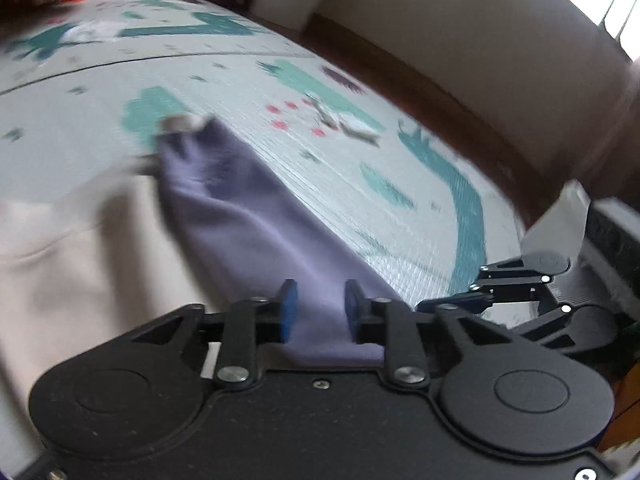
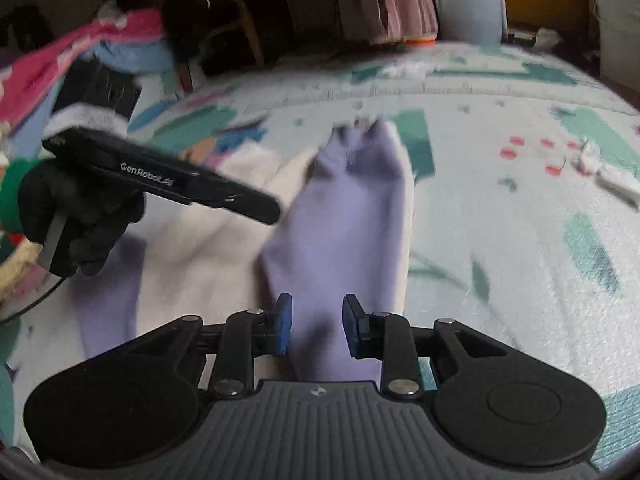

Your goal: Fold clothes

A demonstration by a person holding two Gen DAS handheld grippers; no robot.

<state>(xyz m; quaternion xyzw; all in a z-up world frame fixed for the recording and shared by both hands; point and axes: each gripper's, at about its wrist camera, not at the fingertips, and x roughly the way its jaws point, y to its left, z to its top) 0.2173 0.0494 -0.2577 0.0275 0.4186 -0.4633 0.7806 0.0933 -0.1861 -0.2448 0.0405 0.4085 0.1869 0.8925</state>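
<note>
Right, both views motion-blurred. Left gripper (image 1: 318,312): blue pads parted, purple sleeve (image 1: 248,216) lies in the gap and runs away from it, but pads don't press on it, so not gripping. Right gripper (image 2: 316,328): same story, jaws apart, purple fabric under and between the pads, no clamp visible.

Garment: cream sweatshirt (image 1: 72,264) with purple sleeves, spread flat on a play mat (image 1: 360,184) with teal and red print. In the left view the sleeve crosses the cream body diagonally, cuff (image 1: 182,123) at the far end, on the mat. Right view shows a second purple patch (image 2: 108,300) on the near-left side of the cream body.

Left gripper also shows in the right wrist view at left, held by a black-gloved hand (image 2: 76,216), above the cream part. Right gripper's linkage visible at near right in the left view.

Far left of right view: clothes pile (image 2: 64,60), pink and blue. White bucket (image 2: 468,0) far behind the mat
</note>
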